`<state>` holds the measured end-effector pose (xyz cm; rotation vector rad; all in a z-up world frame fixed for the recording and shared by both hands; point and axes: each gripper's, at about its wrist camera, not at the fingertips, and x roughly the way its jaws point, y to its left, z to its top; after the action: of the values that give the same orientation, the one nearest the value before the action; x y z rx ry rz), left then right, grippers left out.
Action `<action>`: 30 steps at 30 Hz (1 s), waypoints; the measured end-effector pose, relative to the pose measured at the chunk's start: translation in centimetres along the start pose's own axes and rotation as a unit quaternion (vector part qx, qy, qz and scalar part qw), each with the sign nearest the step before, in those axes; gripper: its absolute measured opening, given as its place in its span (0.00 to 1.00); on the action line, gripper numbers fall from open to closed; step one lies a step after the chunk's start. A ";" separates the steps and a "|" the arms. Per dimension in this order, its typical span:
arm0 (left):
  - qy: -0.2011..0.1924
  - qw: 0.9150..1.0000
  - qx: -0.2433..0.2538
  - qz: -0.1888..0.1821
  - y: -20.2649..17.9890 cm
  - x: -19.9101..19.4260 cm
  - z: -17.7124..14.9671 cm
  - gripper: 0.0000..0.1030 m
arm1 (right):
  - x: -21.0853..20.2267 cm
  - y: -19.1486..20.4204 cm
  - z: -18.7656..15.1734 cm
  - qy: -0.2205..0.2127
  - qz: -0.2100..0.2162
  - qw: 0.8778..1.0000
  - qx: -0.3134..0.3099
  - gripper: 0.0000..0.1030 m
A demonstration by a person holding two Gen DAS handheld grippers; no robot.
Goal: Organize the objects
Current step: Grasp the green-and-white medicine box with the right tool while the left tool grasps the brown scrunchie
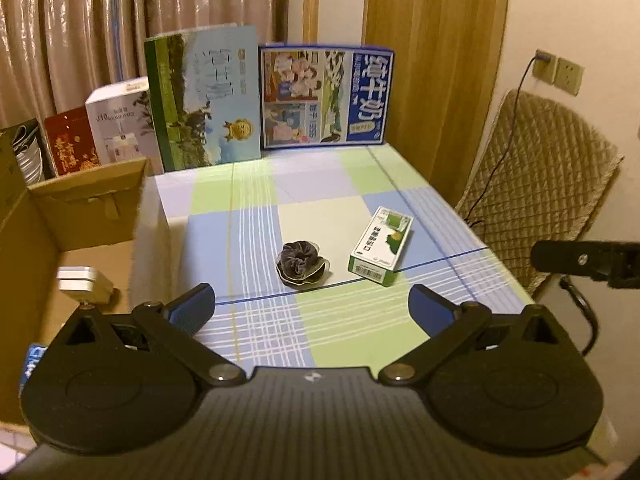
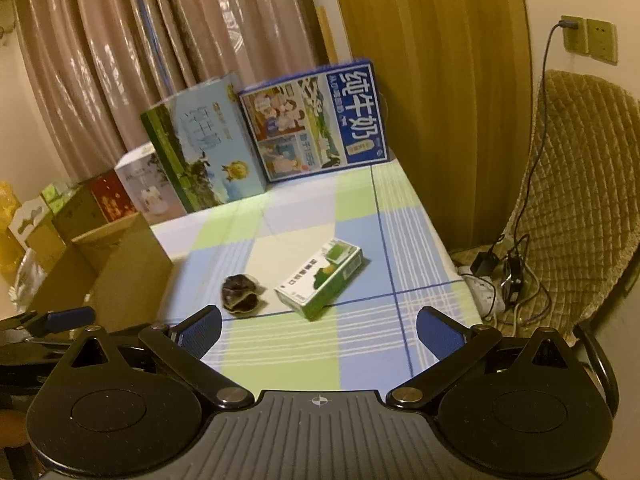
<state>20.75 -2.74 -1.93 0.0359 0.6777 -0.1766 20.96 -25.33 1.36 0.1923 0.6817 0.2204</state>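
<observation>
A dark hair scrunchie [image 1: 302,265] lies on the checked tablecloth [image 1: 280,188], with a green and white medicine box [image 1: 381,251] just to its right. Both also show in the right wrist view: the scrunchie [image 2: 242,294] and the box [image 2: 320,278]. My left gripper [image 1: 311,312] is open and empty, held above the table's near edge, short of the scrunchie. My right gripper [image 2: 319,332] is open and empty, near the table's front, short of the box. A small white case [image 1: 82,284] lies inside the open cardboard box [image 1: 96,184] at the left.
Two large milk cartons [image 1: 324,98] and several smaller boxes [image 1: 118,124] stand along the table's back edge before curtains. A padded chair [image 1: 548,184] with a cable and power strip [image 2: 486,292] stands to the right. The cardboard box [image 2: 124,272] abuts the table's left side.
</observation>
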 end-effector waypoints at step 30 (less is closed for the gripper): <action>0.037 0.997 0.034 0.060 0.1 14.6 -2.1 0.88 | 23.4 -0.7 2.7 0.103 -0.007 0.995 -0.006 0.89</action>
<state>30.64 -4.64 -12.74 0.1481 0.7405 -0.0834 40.44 -20.10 -10.82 0.1544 0.8871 0.2324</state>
